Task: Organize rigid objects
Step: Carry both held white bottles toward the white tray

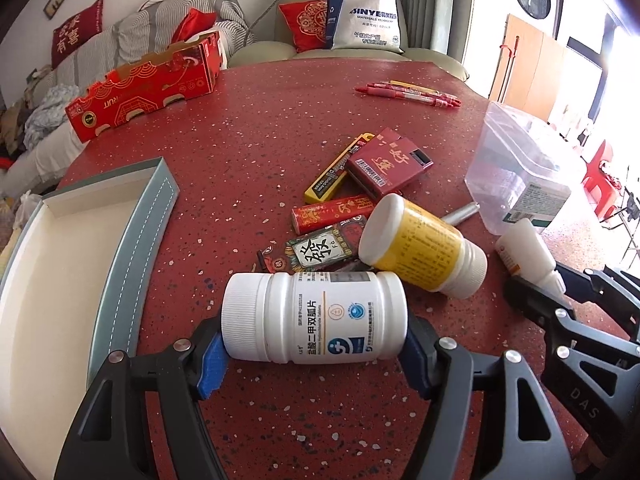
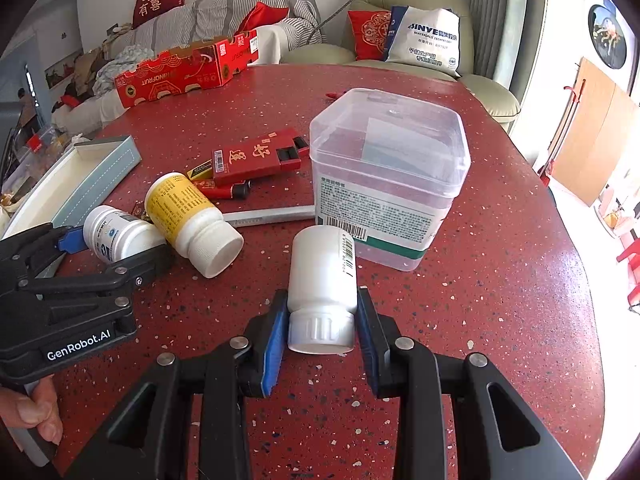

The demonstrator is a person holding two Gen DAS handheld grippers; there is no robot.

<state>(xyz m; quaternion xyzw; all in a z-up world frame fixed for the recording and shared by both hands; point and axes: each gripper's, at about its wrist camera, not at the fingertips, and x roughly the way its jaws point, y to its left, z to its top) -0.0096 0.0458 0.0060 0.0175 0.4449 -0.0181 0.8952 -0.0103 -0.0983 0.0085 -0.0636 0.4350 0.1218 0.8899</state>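
2 bottles are clamped: left gripper point(image 1: 314, 354) fingers pinch the white bottle point(image 1: 316, 318) end to end, long axis crosswise, just beside the tray point(image 1: 132, 248); right gripper point(image 2: 322, 338) squeezes the plain bottle point(image 2: 322, 276), lengthwise

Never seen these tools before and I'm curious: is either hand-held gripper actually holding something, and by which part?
Left hand-held gripper clamps a white blue-labelled pill bottle end to end, cap and base. Right hand-held gripper grips a plain white barcoded bottle at its cap end.

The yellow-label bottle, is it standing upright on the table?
No, the yellow-label bottle lies on its side on the red table, leaning across the flat packets just behind the white bottle in the left gripper.
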